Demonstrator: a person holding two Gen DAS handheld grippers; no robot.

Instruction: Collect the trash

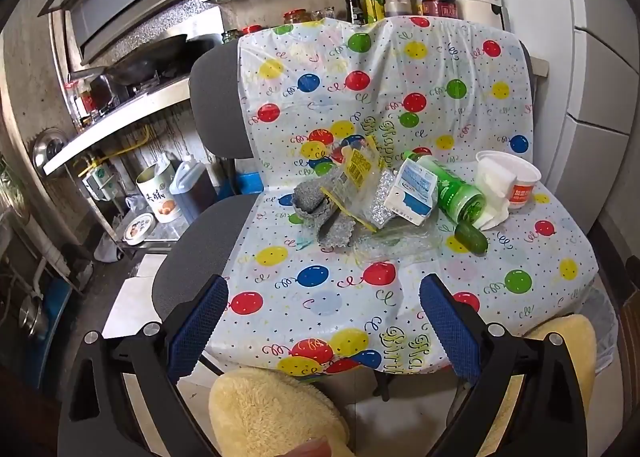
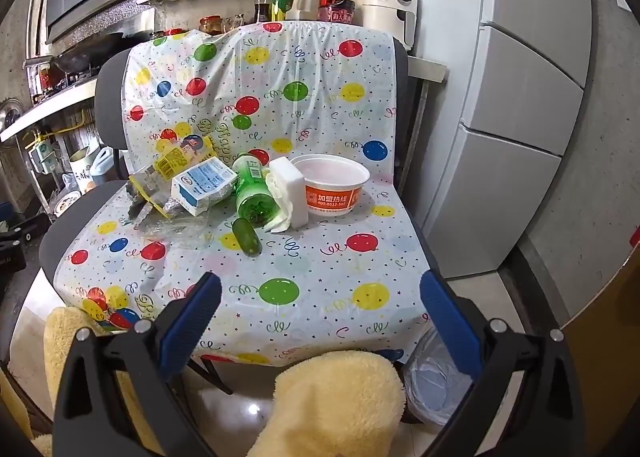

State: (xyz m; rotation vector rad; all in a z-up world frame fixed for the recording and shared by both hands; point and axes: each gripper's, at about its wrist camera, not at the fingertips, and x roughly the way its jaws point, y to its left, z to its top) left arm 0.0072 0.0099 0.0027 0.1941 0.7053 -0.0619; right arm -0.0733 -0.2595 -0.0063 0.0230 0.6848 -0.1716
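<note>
A pile of trash lies on a chair draped with a balloon-print plastic sheet point(image 1: 328, 297) point(image 2: 320, 257). In it are a blue-and-white milk carton point(image 1: 410, 193) point(image 2: 202, 183), a green plastic bottle point(image 1: 452, 189) point(image 2: 254, 193) on its side, a small cucumber point(image 1: 472, 237) point(image 2: 247, 242), a white and orange paper bowl point(image 1: 516, 181) point(image 2: 334, 187), a yellow wrapper point(image 1: 358, 169) point(image 2: 178, 159) and grey foam pieces point(image 1: 320, 213). My left gripper point(image 1: 324, 325) hangs open above the seat's front edge, well short of the pile. My right gripper point(image 2: 320, 317) is open too, nothing between its fingers.
A bin lined with a clear bag point(image 2: 440, 389) point(image 1: 604, 333) stands on the floor at the chair's front right. Fluffy yellow sleeves point(image 1: 276, 413) point(image 2: 336, 405) show below both grippers. A stove with a wok point(image 1: 148, 61) is at the left, a fridge point(image 2: 520, 117) at the right, bottles point(image 2: 304, 1) behind the chair.
</note>
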